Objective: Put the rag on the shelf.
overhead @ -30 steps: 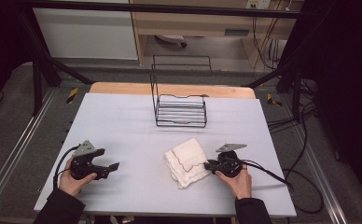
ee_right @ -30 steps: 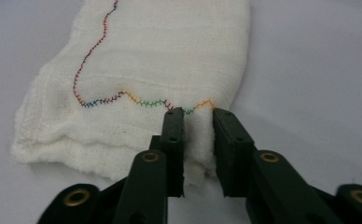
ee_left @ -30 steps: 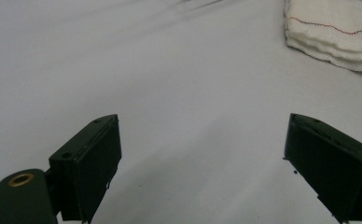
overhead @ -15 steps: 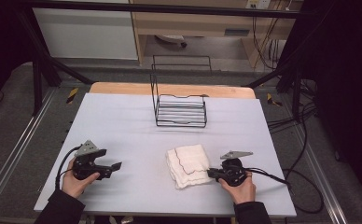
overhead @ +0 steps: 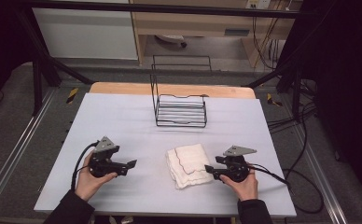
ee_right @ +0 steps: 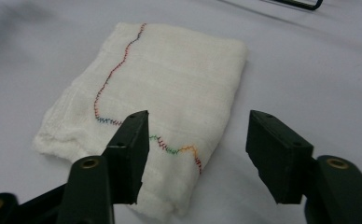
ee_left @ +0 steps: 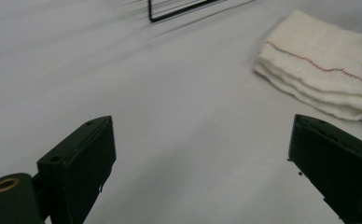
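White table [overhead: 123,116] carries your folded cloth [overhead: 188,164] near its front edge, a wire rack [overhead: 179,109] toward the back. Your right gripper [ee_right: 195,149] has just been opening, jaws spread at the cloth's corner, gripping nothing; your left gripper [ee_left: 202,154] waits wide open beside it.

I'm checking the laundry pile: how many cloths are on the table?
1. A folded white cloth with coloured stitching lies on the table near the front edge, nearer the right tool, in front of the wire rack.
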`<state>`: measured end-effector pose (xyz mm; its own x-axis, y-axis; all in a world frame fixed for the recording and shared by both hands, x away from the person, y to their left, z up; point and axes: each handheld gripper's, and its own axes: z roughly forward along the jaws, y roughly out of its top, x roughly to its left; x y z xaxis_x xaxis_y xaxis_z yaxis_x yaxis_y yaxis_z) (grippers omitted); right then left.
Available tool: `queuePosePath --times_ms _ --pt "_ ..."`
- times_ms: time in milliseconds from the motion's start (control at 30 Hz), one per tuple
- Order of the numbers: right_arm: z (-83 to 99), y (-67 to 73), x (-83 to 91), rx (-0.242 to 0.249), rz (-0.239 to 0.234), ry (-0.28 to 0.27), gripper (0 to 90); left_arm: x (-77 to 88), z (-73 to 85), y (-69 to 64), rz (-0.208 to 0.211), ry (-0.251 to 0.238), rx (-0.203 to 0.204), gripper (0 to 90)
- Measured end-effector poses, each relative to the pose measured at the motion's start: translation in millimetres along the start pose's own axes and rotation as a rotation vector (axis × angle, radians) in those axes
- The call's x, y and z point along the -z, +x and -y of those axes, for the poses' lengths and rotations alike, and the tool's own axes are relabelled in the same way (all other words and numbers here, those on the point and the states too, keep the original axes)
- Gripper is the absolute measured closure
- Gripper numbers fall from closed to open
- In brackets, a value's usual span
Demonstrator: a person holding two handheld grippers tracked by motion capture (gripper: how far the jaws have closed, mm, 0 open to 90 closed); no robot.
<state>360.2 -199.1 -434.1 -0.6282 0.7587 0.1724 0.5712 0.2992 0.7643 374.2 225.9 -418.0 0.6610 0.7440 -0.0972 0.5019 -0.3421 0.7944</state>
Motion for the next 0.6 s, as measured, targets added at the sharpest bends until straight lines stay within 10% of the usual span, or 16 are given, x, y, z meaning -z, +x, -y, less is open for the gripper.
queuePosePath --times_ms 600 --pt "1.7 -7.5 -1.5 -0.018 -0.023 -0.006 9.5 -72.2 -46.7 -41.8 0.014 0.034 0.000 22.8"
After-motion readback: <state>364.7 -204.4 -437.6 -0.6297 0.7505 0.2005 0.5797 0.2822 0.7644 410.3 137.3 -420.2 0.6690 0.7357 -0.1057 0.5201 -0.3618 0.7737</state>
